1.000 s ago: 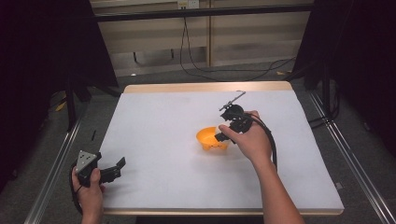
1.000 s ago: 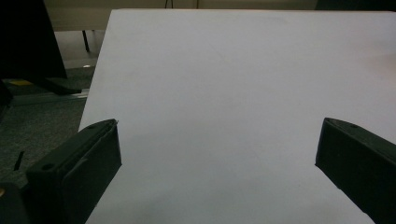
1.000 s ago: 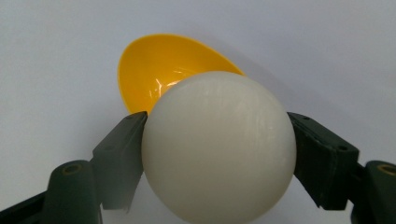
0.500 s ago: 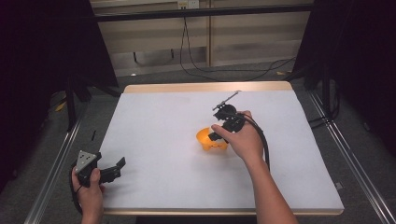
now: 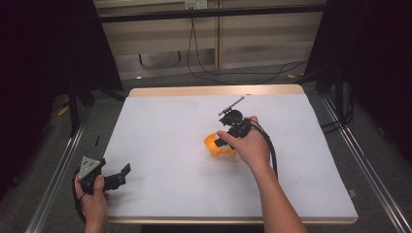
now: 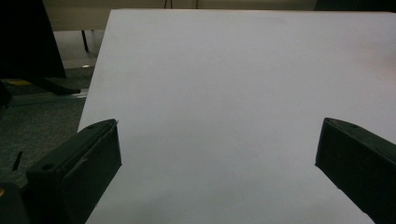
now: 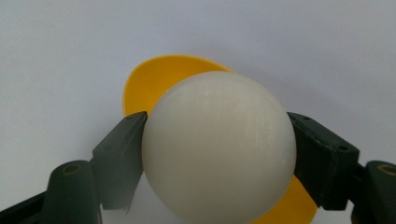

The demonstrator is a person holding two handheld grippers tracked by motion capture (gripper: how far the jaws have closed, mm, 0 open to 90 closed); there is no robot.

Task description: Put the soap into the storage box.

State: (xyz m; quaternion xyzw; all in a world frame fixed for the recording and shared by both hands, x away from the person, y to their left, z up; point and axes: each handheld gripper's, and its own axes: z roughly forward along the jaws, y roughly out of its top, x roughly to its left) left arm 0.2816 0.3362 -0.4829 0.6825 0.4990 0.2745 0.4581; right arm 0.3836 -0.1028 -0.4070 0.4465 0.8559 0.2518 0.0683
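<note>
Two grippers over one white table [image 5: 160,126], wood trim along its far edge. Largest first: the table surface takes up most of the high view, dark floor and cables beyond it.

Right hand [image 5: 250,148] near table centre, carrying the right gripper [image 5: 224,142], angled down over an orange bowl [image 5: 216,145] that sits on the table at mid-surface. Right gripper view: both black jaws pressed against the sides of a cream-white ball [image 7: 219,147], clenched on it; ball sits directly in front of the orange bowl's rim.

Left hand [image 5: 92,196] at the near left corner, holding the left gripper [image 5: 119,175] low over the table edge. Left gripper view: jaws released, standing wide apart with bare table between.
</note>
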